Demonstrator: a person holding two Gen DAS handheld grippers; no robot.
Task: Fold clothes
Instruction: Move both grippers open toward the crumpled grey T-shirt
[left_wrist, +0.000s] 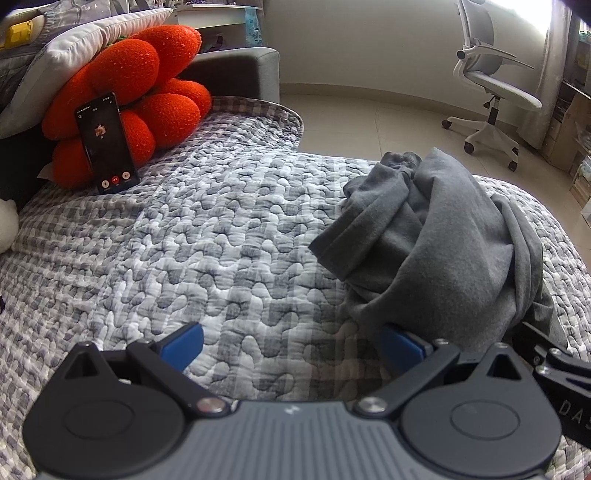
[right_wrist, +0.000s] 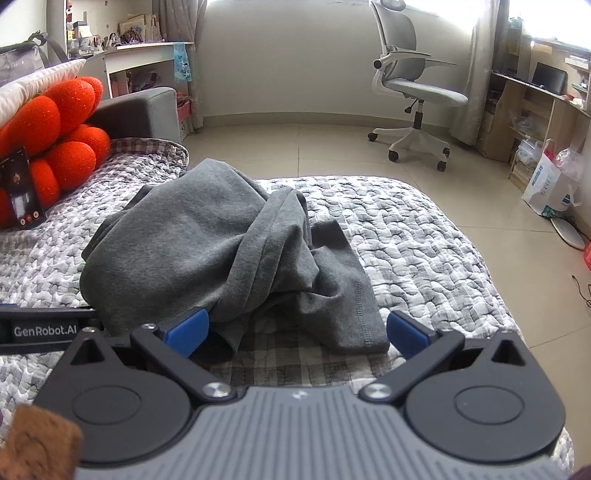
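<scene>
The grey garment (right_wrist: 207, 251) sits in a crumpled heap on the checked quilt (right_wrist: 406, 229) of the bed. It lies right in front of the right gripper (right_wrist: 295, 328), whose blue fingers are spread wide with a hemmed edge of the cloth between them, but not pinched. The left gripper (left_wrist: 291, 345) is also spread wide and holds nothing — the heap is off to its right, touching one blue finger. So the right gripper looks nearer. The cloth is soft, bunched up and full of folds — no flat part shows.
</scene>
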